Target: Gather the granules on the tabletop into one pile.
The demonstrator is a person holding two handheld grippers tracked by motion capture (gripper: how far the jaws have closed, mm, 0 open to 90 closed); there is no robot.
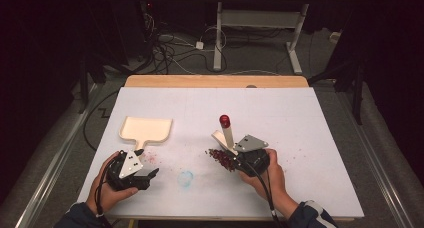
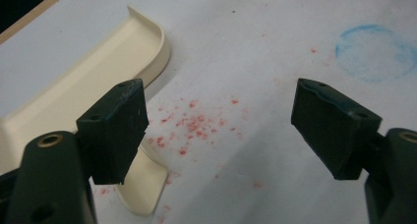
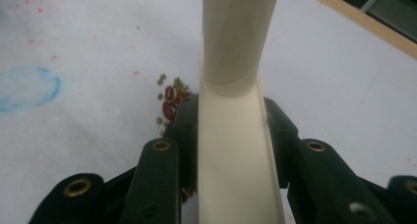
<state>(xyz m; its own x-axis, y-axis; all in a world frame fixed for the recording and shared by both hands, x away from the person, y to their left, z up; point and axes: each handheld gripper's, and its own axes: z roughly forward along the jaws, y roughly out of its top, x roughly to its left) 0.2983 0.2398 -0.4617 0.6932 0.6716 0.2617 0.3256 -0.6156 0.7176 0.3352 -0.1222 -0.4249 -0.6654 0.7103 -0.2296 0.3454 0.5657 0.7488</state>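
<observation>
Brush [image 1: 227,133] handle points away, red tip [image 1: 224,120] uppermost.

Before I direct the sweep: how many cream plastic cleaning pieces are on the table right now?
2. A dustpan lies at the left, its handle beside the open left tool. A red-tipped brush is clamped in the right tool, over the pile of beans.

Smooth cream plastic dustpan [image 1: 146,129], matt white tabletop [image 1: 310,138]

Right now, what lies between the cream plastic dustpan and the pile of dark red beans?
High view: faint red specks on bare white table between dustpan and beans.
</observation>
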